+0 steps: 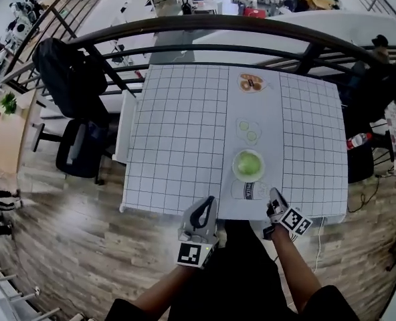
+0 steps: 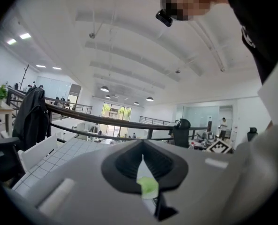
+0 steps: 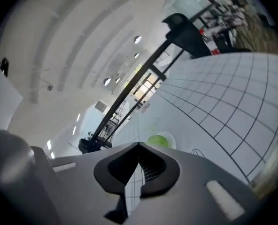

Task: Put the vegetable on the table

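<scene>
A green leafy vegetable point(image 1: 248, 163) lies in a white bowl point(image 1: 235, 172) on the centre strip of the grid-cloth table point(image 1: 178, 132), near the front edge. My left gripper point(image 1: 209, 202) hangs just off the table's near edge, left of the bowl, jaws together and empty. My right gripper point(image 1: 273, 194) is at the same edge, just right of the bowl, also shut with nothing in it. In the right gripper view the vegetable point(image 3: 158, 140) shows just beyond the closed jaws of the right gripper point(image 3: 139, 145). In the left gripper view a sliver of green point(image 2: 148, 186) shows through the slit of the left gripper point(image 2: 142, 144).
The strip carries a printed label point(image 1: 248, 190), two printed circles point(image 1: 248, 130) and a plate picture point(image 1: 251, 83) at the far end. A black chair with a jacket point(image 1: 71, 79) stands left of the table. A dark railing point(image 1: 251, 27) runs behind. A bottle point(image 1: 358, 140) lies at the right.
</scene>
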The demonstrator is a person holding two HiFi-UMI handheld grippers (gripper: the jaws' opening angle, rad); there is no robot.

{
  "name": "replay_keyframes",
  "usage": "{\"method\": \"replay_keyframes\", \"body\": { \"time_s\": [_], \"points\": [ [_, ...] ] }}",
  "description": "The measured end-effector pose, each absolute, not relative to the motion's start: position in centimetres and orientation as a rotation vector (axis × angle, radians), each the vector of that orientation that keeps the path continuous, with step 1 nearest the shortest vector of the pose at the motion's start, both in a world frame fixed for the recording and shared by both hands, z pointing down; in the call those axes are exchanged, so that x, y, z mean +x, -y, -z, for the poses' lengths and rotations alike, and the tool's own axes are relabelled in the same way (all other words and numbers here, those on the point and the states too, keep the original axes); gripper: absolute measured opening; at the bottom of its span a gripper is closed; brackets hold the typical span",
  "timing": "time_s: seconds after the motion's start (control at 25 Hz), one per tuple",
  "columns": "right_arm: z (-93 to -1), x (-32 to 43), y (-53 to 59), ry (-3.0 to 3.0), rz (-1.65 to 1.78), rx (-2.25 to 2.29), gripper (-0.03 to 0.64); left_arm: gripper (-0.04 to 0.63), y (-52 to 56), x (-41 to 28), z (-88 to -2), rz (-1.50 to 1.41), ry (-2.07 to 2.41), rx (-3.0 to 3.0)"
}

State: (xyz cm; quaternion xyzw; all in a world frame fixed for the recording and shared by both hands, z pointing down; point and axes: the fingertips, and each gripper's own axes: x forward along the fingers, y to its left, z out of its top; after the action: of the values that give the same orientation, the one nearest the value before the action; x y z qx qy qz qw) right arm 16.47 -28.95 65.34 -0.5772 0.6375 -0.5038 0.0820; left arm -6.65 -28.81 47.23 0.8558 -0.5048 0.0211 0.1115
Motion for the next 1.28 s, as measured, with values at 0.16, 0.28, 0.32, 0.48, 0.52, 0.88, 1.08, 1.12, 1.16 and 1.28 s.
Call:
{"method": "replay_keyframes", "body": {
  "time_s": [0.16, 0.28, 0.32, 0.48, 0.52, 0.88, 1.08, 1.12, 1.16, 1.28],
  "points": [
    [-58.7, 12.0, 25.5, -2.284, 1.189, -1.769, -0.003, 0.008, 25.8, -6.9, -48.0, -0.027, 1.39, 2.537],
    [-53.4, 9.2, 22.6, -2.428, 0.935, -1.791, -0.003, 0.008, 23.8, -6.2, -48.7, -0.014, 1.3, 2.563],
    [-52.0, 8.7, 21.6, -2.457, 0.87, -1.798, -0.003, 0.008, 23.1, -5.7, -48.6, -0.012, 1.28, 2.583],
    [-46.4, 7.0, 17.2, -2.495, 0.718, -1.794, -0.002, 0.008, 19.3, -4.8, -45.5, 0.003, 1.238, 2.646],
    [-45.7, 6.6, 16.3, -2.486, 0.702, -1.78, -0.002, 0.008, 18.4, -4.8, -45.1, 0.009, 1.237, 2.659],
    [-45.6, 5.8, 6.3, -2.512, 0.634, -1.675, -0.002, 0.008, 8.1, -3.6, -43.5, 0.02, 1.372, 2.66],
    [-46.0, 7.1, 0.5, -2.51, 0.603, -1.641, -0.002, 0.008, 2.0, -2.1, -44.2, 0.02, 1.455, 2.631],
    [-46.1, 7.3, -0.7, -2.504, 0.614, -1.631, -0.002, 0.008, 0.7, -1.8, -44.1, 0.015, 1.463, 2.627],
    [-46.1, 7.4, -1.8, -2.501, 0.622, -1.626, -0.002, 0.008, -0.6, -1.5, -44.0, 0.009, 1.468, 2.624],
    [-46.2, 7.6, -4.6, -2.496, 0.625, -1.639, -0.002, 0.008, -3.8, -0.8, -43.9, -0.014, 1.464, 2.617]
  ]
}}
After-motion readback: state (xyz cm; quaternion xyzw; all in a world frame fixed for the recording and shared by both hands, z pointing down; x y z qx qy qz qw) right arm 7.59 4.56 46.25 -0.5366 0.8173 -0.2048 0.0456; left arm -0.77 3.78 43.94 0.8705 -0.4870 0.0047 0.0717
